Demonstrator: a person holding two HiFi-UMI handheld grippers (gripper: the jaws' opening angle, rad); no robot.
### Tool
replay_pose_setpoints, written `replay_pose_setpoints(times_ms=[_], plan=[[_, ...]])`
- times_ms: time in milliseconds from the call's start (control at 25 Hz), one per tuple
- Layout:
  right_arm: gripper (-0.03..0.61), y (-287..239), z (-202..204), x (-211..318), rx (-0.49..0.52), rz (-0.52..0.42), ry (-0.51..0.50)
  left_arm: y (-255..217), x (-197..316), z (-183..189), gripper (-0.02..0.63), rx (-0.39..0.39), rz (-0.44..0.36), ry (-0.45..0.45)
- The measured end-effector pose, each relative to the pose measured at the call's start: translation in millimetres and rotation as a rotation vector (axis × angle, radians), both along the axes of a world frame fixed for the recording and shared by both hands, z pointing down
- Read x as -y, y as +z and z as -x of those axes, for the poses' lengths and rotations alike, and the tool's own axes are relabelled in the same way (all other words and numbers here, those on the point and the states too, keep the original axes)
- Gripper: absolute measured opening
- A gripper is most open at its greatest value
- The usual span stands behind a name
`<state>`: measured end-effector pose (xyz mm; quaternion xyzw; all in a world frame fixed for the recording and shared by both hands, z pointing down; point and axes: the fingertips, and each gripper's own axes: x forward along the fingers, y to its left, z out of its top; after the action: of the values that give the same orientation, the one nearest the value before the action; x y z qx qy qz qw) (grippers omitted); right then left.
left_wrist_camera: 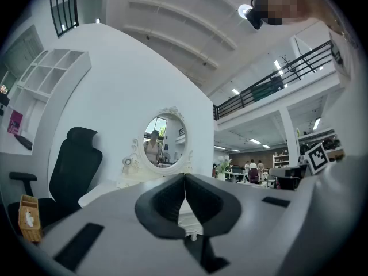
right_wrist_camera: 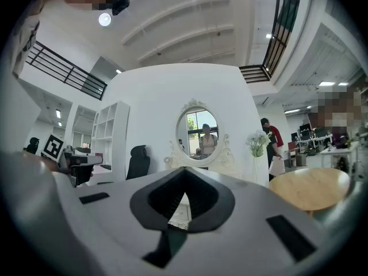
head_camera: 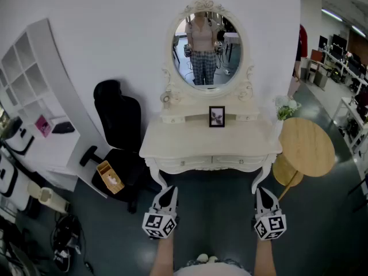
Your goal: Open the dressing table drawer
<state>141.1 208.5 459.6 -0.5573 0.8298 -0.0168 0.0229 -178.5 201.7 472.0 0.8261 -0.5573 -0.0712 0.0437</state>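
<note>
A cream dressing table [head_camera: 172, 145] with an oval mirror [head_camera: 208, 49] stands against the white wall ahead. Two shut drawers [head_camera: 213, 162] sit side by side under its top. My left gripper [head_camera: 168, 192] and right gripper [head_camera: 264, 195] are held level in front of the table, a short way from the drawer fronts, touching nothing. Both are shut and hold nothing. In the left gripper view the jaw tips [left_wrist_camera: 184, 176] meet with the mirror [left_wrist_camera: 162, 141] beyond them. The right gripper view shows the tips [right_wrist_camera: 184, 169] closed below the mirror [right_wrist_camera: 201, 135].
A black office chair [head_camera: 119, 132] stands left of the table, with a small wooden box [head_camera: 110, 177] on its seat. White shelving [head_camera: 31, 79] fills the left side. A round wooden side table [head_camera: 307, 146] and a vase of flowers [head_camera: 286, 106] are at the right.
</note>
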Motion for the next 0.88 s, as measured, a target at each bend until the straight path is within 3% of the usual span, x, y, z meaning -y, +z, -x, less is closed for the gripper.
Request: replay_pose_setpoints(times_ms=[880], plan=[[0.015, 2.5, 9.9, -15.3, 0.042, 0.018, -0.032, 6.1, -14.9, -0.7, 0.028, -0.017, 0.021, 0.002]])
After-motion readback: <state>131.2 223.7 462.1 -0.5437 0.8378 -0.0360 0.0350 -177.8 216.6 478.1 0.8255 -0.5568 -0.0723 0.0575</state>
